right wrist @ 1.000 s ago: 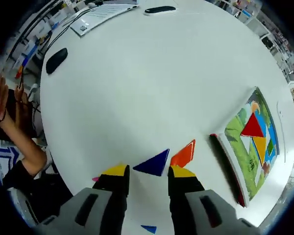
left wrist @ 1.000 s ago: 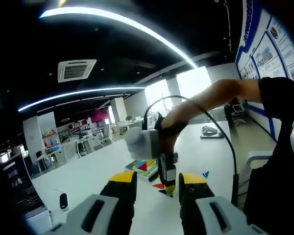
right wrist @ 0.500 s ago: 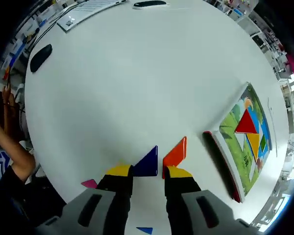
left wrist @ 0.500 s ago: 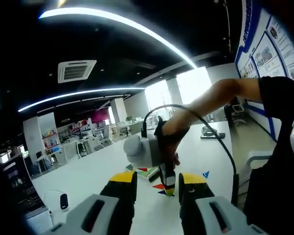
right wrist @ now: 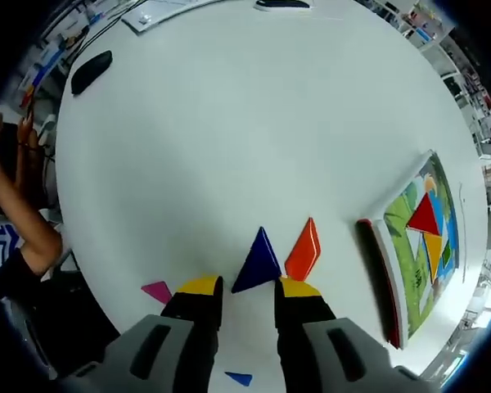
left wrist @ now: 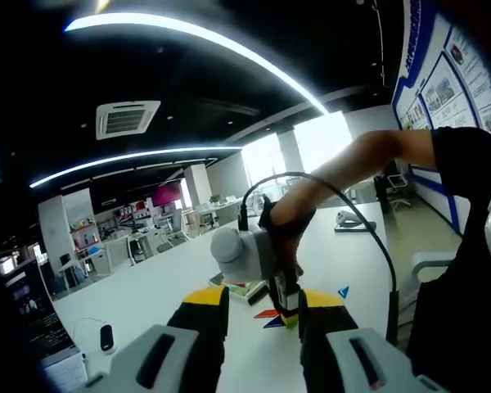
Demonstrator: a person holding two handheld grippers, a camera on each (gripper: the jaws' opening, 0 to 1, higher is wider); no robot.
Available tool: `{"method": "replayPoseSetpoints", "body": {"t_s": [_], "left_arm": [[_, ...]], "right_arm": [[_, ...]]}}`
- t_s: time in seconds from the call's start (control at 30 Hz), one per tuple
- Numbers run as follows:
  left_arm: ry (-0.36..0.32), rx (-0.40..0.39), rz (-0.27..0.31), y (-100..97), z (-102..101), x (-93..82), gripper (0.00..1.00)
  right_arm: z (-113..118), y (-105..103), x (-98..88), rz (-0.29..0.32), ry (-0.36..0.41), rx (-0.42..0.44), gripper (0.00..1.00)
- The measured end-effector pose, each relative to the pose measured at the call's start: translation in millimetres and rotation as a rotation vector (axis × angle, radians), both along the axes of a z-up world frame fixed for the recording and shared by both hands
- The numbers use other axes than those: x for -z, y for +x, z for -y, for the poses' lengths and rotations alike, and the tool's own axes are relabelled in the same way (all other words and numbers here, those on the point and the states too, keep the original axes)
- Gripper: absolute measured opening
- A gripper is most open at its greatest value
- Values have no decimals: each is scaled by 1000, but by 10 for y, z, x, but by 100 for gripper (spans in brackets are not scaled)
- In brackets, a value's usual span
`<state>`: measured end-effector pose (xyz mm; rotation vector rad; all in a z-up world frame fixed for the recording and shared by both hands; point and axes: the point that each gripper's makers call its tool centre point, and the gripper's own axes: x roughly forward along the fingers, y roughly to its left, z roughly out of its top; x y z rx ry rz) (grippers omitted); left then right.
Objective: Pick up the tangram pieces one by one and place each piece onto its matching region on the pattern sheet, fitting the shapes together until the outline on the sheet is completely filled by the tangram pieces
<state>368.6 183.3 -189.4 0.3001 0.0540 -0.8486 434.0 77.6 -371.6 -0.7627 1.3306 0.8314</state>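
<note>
So the right gripper (right wrist: 237, 296) has swung round a bit over the last second: the dark blue triangle (right wrist: 258, 264) that was lying sideways between the jaw tips now points away from them, apex up in the right gripper view, with its base just off the yellow tips. The jaws are parted with nothing between them, the gap looking a little narrower than a second back, and the blue piece sits right in line with that gap, so my guess is it's lining up to pinch that one next. The orange piece (right wrist: 303, 250) sits just beside it on the right, leaning the same way, close enough that it could get nudged if the jaws come in wide. A small pink piece (right wrist: 156, 291) is off to the left of the jaws and a tiny blue triangle (right wrist: 238, 377) lies lower down, between the gripper's arms. The pattern sheet (right wrist: 413, 246) is well apart on the right side of the white table (right wrist: 229, 123), green backed, with a red triangle (right wrist: 425, 218) and a yellow one (right wrist: 434, 250) already on it, so the outline is only partly filled. In the left gripper view the left gripper (left wrist: 263, 304) is just held up level, jaws apart and empty, looking across at the person's hand working the other gripper low over the pieces. A black mouse (right wrist: 92, 72) sits far off on the table.
</note>
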Motion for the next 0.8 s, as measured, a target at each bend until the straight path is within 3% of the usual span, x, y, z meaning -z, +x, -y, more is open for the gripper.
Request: {"method": "replayPoseSetpoints", "body": {"t_s": [0.63,0.8], "left_arm": [[-2,1,6,-3,0,-9,35],[0,1,6,-1,0,-12,35]], "right_arm": [[-22,141,-3,-3,-6,59,27],[-34,160,-8,-6,-5,63,22]]}}
